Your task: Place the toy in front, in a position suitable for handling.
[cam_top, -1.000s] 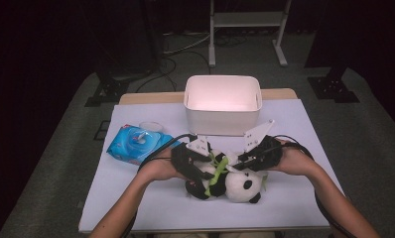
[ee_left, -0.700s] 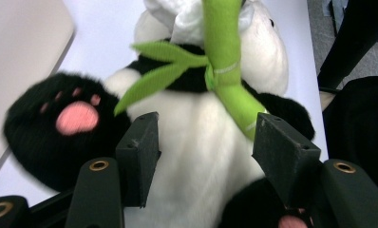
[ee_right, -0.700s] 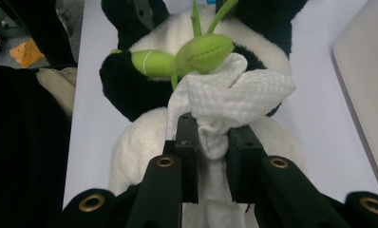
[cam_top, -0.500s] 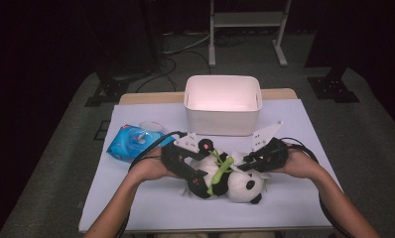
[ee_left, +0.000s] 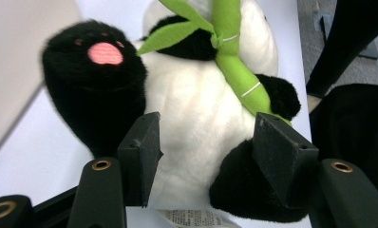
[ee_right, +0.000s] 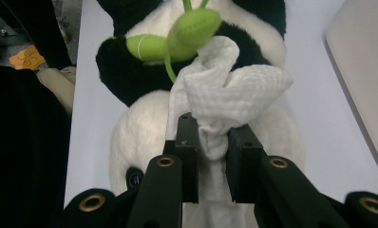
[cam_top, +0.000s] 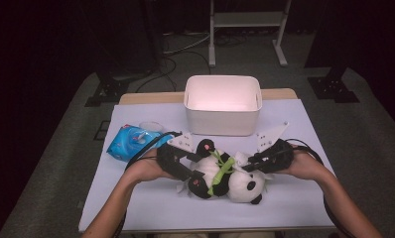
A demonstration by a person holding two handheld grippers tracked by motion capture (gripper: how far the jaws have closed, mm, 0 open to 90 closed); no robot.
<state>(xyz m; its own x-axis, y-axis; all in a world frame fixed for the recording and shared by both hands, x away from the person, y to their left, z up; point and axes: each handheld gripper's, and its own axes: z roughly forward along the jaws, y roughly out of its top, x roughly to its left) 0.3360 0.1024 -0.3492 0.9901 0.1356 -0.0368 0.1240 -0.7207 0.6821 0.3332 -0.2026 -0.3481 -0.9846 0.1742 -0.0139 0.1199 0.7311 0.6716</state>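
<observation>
High view: the white table (cam_top: 136,208) carries the white bin (cam_top: 222,105) at the back, the blue wipes pack (cam_top: 131,142) at your left, and the panda plush (cam_top: 220,176) lying on its back near the front edge, in front of the bin and apart from it. Compared with a second ago your hands have spread — the left gripper (cam_top: 183,171) has slid out and down toward the panda's legs, the right gripper (cam_top: 257,163) has pulled out to the head end, and the toy now lies stretched across between them with its head toward your right. Left gripper view: your left jaws stand apart around the panda's lower belly, one beside the black leg with the pink paw pad (ee_left: 105,53), the other at the other leg — bracing, not squeezing as far as I can tell. Right gripper view: your right jaws are pinched tight on a bunched white wipe (ee_right: 225,95), pressed against the panda's chest just below the green bamboo stalk (ee_right: 177,38). My read: you've pinned the toy and set up a wiping stroke; cleaning looks early, and nothing is in the bin yet.
</observation>
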